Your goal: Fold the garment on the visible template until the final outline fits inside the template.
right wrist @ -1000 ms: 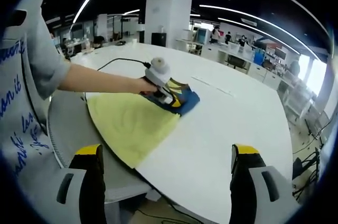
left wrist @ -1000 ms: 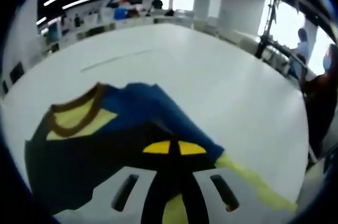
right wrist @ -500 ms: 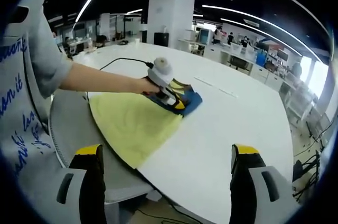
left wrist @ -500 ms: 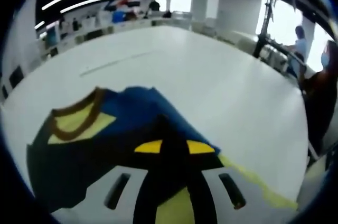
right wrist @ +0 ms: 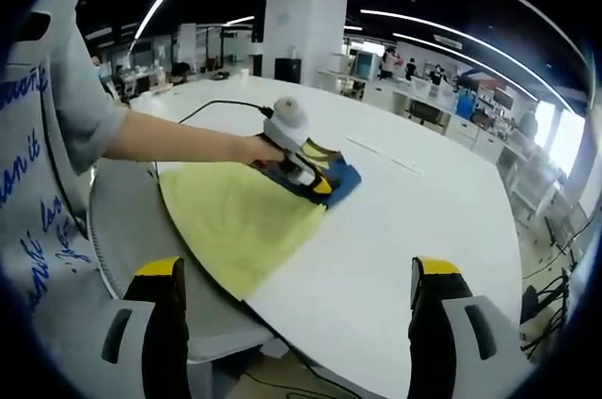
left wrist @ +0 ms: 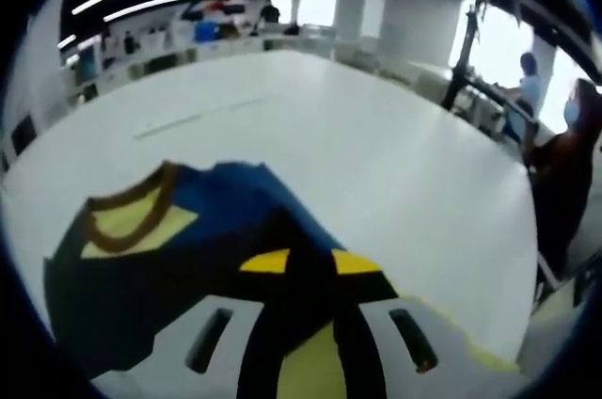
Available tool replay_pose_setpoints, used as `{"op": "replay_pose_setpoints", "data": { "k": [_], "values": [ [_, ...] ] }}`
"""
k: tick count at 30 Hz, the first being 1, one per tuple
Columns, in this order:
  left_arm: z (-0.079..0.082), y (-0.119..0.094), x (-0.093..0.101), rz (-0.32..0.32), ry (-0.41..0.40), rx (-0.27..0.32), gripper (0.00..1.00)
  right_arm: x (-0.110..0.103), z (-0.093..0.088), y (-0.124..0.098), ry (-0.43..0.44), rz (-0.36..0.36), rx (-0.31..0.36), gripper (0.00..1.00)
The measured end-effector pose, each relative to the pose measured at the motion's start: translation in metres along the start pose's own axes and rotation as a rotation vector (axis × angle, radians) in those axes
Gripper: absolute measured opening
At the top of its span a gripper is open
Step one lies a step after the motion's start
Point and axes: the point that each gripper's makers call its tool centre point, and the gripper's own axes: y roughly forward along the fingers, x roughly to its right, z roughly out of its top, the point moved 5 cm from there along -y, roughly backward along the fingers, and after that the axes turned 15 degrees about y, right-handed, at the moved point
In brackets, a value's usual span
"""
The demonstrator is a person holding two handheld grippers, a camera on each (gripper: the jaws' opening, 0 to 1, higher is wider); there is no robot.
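Garment (left wrist: 216, 230), blue with a brown-trimmed yellow neckline, is seen bunched at the far end of the yellow template (right wrist: 240, 215), toward the middle of the white desk (left wrist: 376, 145); part of it lies off the template onto bare desk. Left gripper (left wrist: 301, 263) is clenched on the garment's dark cloth, jaw tips pressed together over a fold. Across the last second the garment has been carried slightly further across the template in the right gripper view, and the left gripper's frame has shifted only a little, so the pull is slow. Judged from this, folding is underway but the outline is not yet inside the template. Right gripper (right wrist: 292, 291) is held released, jaws wide apart, well back from the desk's near edge, holding nothing. A person's forearm (right wrist: 179, 145) is stretched over the template to the left gripper (right wrist: 299, 166).
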Motion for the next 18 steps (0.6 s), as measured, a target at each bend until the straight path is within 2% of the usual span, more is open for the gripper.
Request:
{"op": "replay_pose_setpoints", "data": {
  "k": [5, 11, 18],
  "values": [
    [-0.001, 0.005, 0.007, -0.026, -0.03, 0.0, 0.11, 0.001, -0.002, -0.003, 0.004, -0.012, -0.002, 0.98],
    [0.0, 0.007, 0.015, -0.063, -0.043, 0.01, 0.05, 0.001, -0.006, -0.004, 0.013, -0.022, -0.01, 0.98],
    [0.008, -0.006, 0.01, -0.062, -0.045, 0.044, 0.03, 0.0, -0.002, -0.001, 0.007, -0.019, 0.0, 0.99]
  ]
}}
